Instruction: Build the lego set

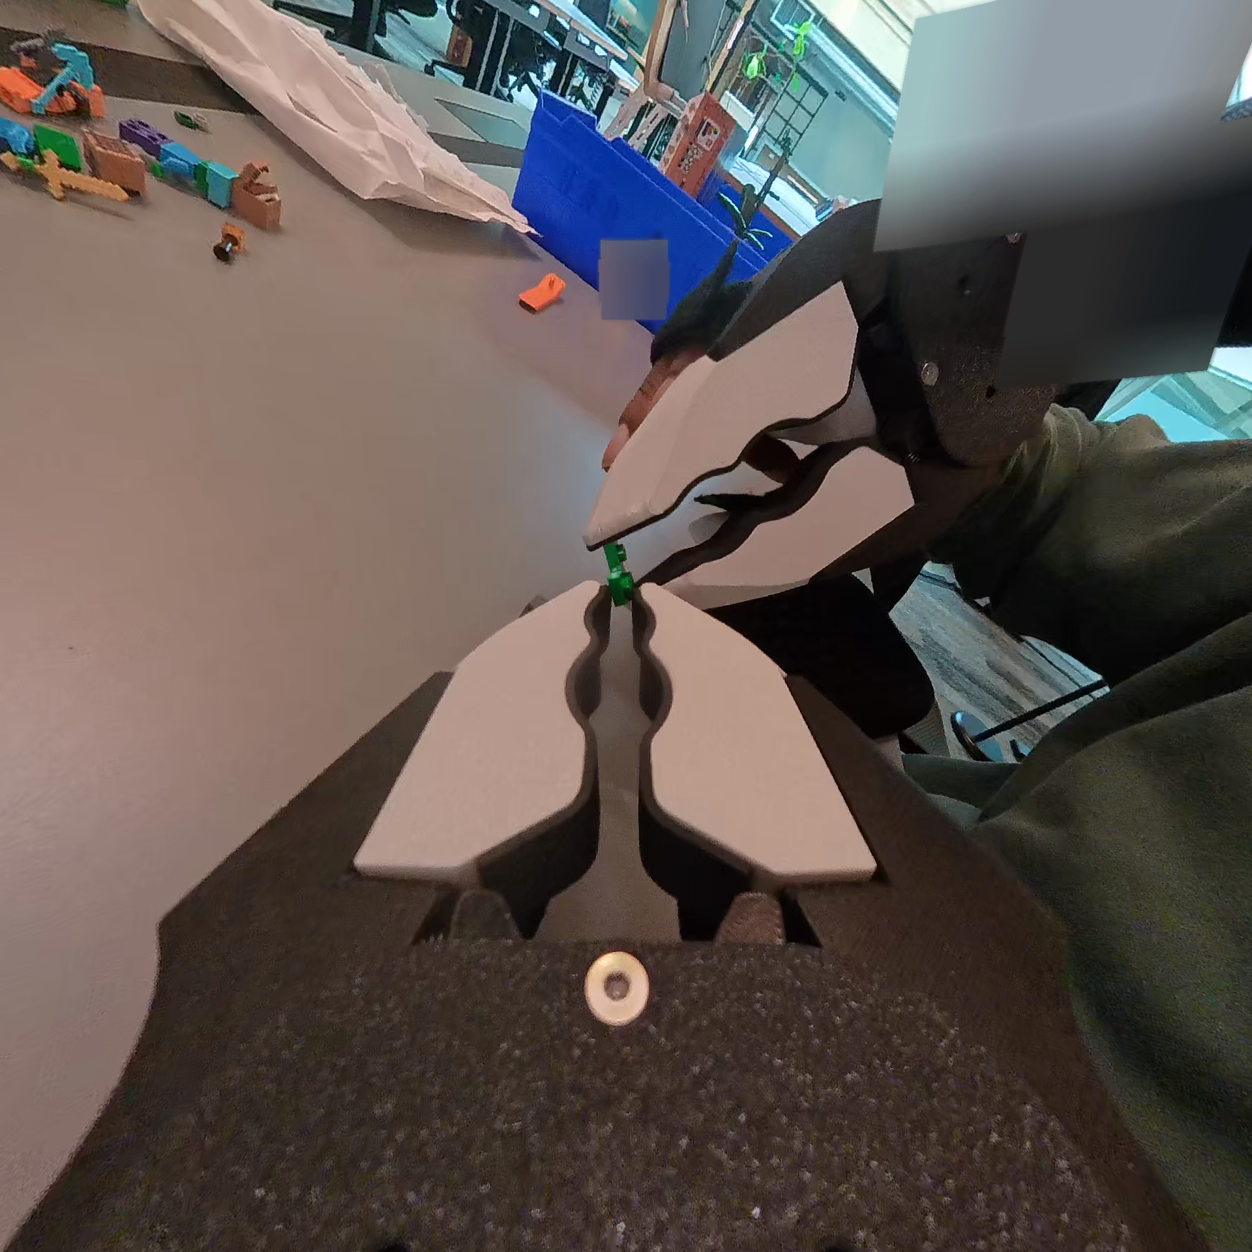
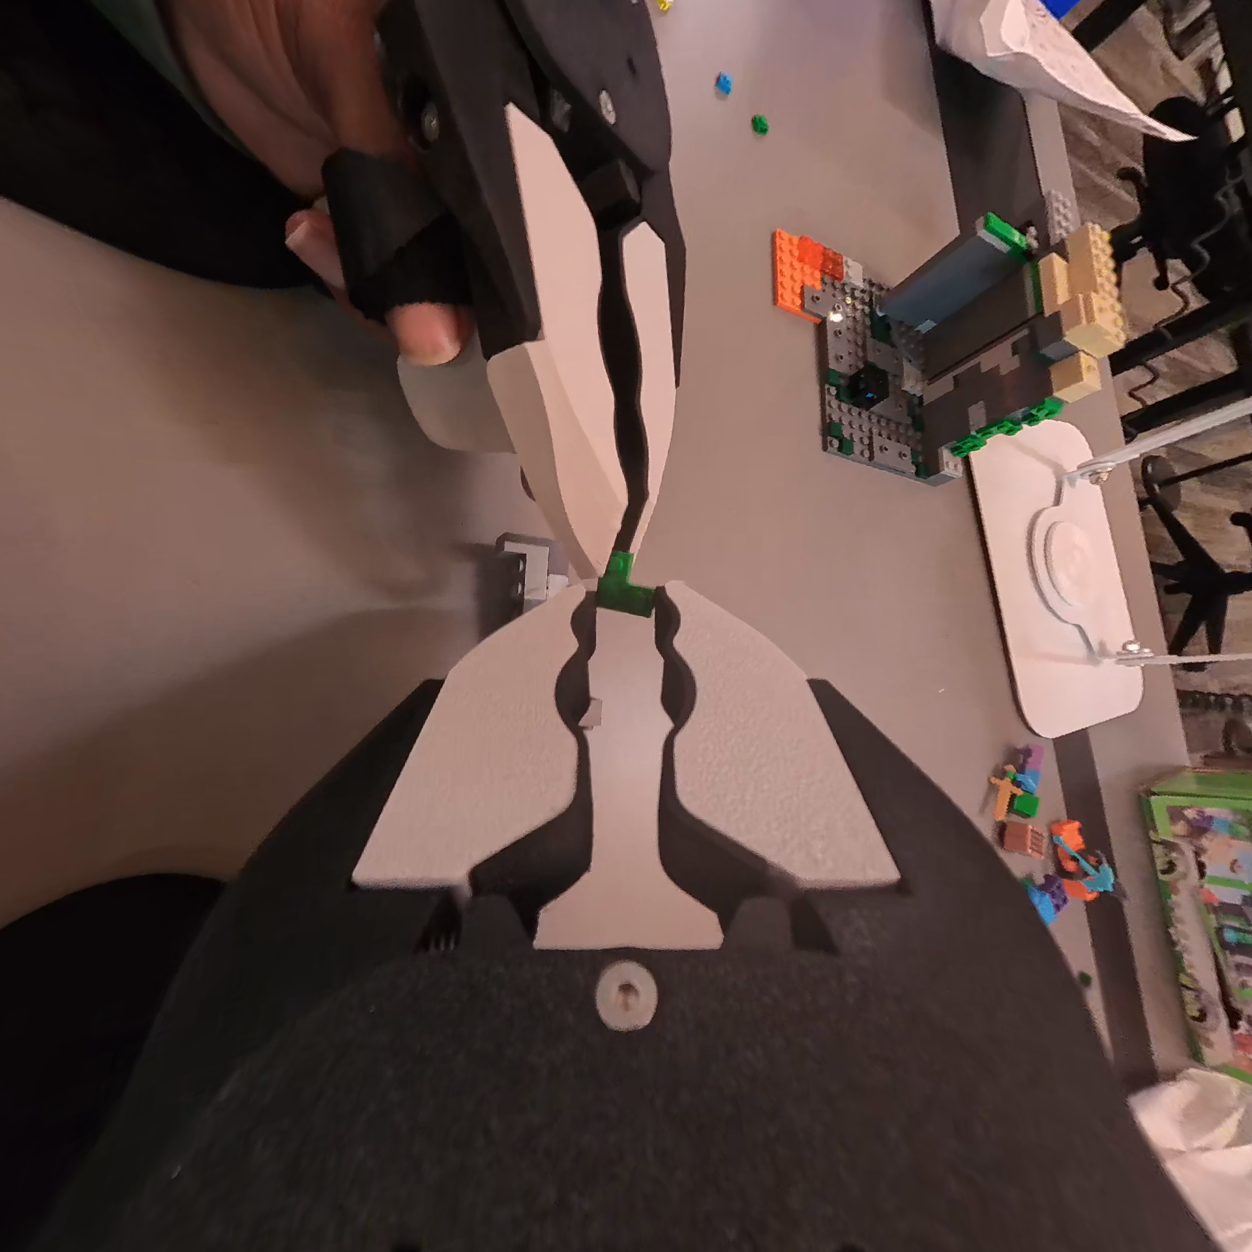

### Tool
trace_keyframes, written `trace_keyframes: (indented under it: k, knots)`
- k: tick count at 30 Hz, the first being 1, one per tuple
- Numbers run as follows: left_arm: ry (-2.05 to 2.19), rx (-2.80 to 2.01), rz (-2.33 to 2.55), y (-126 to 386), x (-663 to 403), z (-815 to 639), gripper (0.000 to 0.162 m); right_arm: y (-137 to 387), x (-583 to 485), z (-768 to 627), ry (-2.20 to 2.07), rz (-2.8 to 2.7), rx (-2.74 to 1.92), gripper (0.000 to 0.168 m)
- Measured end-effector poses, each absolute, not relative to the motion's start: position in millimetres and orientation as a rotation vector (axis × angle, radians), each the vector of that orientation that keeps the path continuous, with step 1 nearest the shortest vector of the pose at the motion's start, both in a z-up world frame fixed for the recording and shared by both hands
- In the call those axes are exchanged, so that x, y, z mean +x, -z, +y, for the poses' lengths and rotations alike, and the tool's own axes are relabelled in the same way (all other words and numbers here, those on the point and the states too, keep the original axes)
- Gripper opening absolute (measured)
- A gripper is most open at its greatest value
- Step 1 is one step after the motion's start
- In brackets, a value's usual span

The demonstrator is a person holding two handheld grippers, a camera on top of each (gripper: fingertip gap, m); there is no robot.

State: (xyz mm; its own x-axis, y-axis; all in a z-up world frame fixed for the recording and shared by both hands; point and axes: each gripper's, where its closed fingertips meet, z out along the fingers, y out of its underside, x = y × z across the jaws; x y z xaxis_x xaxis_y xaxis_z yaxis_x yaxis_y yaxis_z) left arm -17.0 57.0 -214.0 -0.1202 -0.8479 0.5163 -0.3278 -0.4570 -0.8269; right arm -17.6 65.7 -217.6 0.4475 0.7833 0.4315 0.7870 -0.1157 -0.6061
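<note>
Both grippers are meeting tip to tip above the bench [image 1: 271, 542], each pinching a tiny green piece. The left gripper [image 1: 618, 599] has its jaws clamped on a small green brick [image 1: 620, 588] right at the tips, and the right gripper [image 2: 624, 599] has its jaws closed on a green plate [image 2: 627, 595] that looks L-shaped from its own camera. Holding them at the very tips makes sense to me: it leaves most of each piece sticking out, so the studs can actually meet.

Honestly can't tell if the two green bits are already clicked together or just touching; they're tiny and the tips hide the joint. My guess is this is the press-together step, done in mid-air because the parts are too small to steady on the bench.

The half-built model [image 2: 948, 352], on its grey baseplate with an orange corner, sits well apart on the far side of the bench, so the green bit probably goes there next. Loose pieces [image 1: 135, 156] are scattered near the crumpled paper [image 1: 325, 101], with a stray orange piece [image 1: 540, 293] by the blue bin [image 1: 610, 196].
</note>
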Motion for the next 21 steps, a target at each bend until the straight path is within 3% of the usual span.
trace_keyframes:
  k: [21]
  knots:
    - [1.589,-1.741,1.321,218.4,-18.0,56.5,0.007,221.6,-18.7,64.7,0.048,-1.493,-1.843,0.016]
